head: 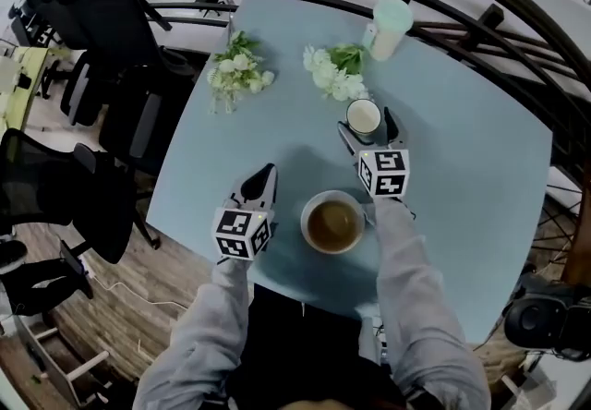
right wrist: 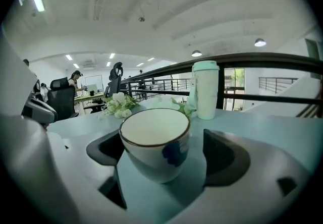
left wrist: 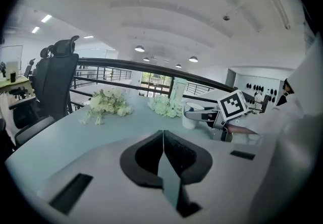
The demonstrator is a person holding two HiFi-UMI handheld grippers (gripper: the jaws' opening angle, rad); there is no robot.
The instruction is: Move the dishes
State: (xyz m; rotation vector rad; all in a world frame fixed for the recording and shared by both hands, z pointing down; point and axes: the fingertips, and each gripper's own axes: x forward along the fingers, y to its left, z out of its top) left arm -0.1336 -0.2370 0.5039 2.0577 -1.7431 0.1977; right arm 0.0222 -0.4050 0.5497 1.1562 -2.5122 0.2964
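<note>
A small white cup (head: 363,116) with a dark rim and a blue mark stands on the light blue table (head: 471,177). My right gripper (head: 366,126) is open around it, one jaw on each side. In the right gripper view the cup (right wrist: 155,142) fills the gap of the right gripper (right wrist: 164,155), close against the left jaw, with a gap to the right jaw. A wider bowl (head: 332,223) with a brown inside sits near the front edge, between my two arms. My left gripper (head: 261,179) rests left of the bowl, shut with nothing in it, as the left gripper (left wrist: 162,141) view shows.
Two bunches of white flowers (head: 238,71) (head: 334,71) lie at the far side of the table. A mint green tumbler (head: 388,27) stands beyond them by the dark railing (head: 480,20). Black office chairs (head: 102,20) stand left of the table.
</note>
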